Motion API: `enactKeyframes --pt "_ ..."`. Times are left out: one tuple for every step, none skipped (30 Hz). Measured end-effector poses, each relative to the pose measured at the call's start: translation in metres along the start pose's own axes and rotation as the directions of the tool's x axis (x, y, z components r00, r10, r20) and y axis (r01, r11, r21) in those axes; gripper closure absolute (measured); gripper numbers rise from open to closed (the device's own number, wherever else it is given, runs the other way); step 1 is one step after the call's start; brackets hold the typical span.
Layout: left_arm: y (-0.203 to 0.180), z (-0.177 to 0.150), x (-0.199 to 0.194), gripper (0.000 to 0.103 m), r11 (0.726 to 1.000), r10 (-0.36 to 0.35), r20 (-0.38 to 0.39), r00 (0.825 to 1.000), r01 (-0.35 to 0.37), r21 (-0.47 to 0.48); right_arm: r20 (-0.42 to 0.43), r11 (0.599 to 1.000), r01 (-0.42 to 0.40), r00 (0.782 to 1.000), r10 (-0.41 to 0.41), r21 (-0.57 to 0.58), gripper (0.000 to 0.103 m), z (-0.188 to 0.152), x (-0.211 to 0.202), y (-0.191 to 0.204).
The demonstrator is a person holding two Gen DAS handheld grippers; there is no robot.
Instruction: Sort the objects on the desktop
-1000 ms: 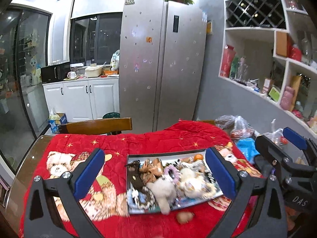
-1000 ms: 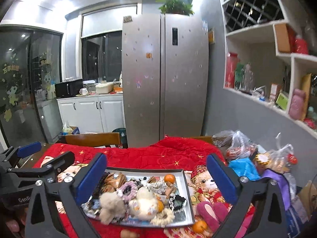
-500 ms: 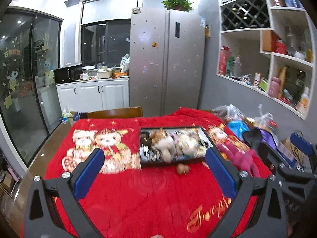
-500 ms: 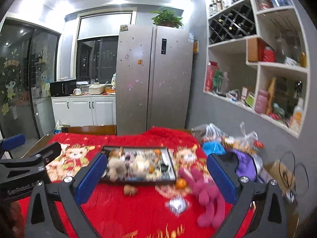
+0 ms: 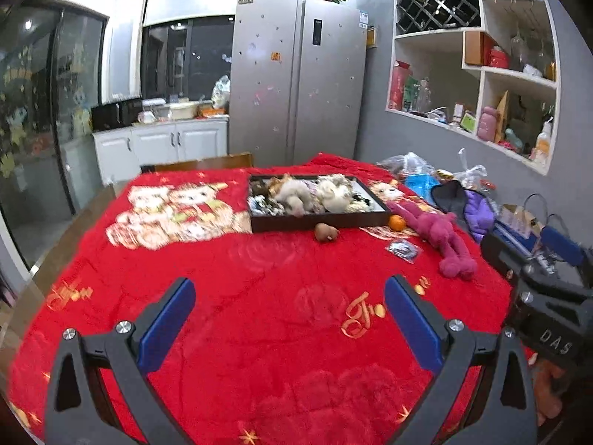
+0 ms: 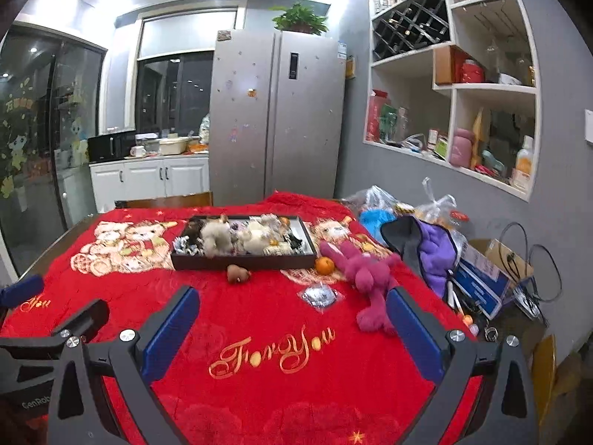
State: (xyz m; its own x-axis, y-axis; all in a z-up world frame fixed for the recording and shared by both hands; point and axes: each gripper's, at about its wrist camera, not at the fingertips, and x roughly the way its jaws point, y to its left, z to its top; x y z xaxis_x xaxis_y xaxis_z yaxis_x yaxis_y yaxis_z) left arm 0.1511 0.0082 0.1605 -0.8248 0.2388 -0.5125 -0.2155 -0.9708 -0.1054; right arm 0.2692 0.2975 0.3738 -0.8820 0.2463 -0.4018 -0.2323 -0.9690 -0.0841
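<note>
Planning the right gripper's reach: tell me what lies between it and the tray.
In the right wrist view, mostly bare red blanket with gold lettering separates the right gripper from the tray. Only a small brown toy lies there, just before the tray's front wall.

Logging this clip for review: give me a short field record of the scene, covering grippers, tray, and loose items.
left gripper: open, holding nothing
right gripper: open, holding nothing
tray: dark, on red blanket, full of small plush items
loose items near tray: brown toy, orange, pink plush, clear packet
</note>
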Motion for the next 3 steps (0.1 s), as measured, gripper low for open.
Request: enactKeyframes --pt "0.002 -0.0024 -0.0002 0.0 1.0 -0.02 -0.001 1.0 0.02 -0.012 -0.001 1.0 0.002 1.0 -0.002 -0.005 0.0 -0.0042 -0.0026 0.0007" --pt "0.0047 -0.0065 -0.0016 0.0 0.999 -0.031 -0.002 1.0 0.031 -0.024 -0.003 1.0 -0.002 1.0 0.001 -0.009 0.0 -0.0082 -0.0039 0.0004" --pt "0.0053 -0.0077 -0.0022 0.0 0.999 -0.022 -0.002 1.0 0.022 -0.027 -0.009 1.0 -0.007 1.0 0.007 -0.011 0.0 -0.0115 -0.0047 0.0005"
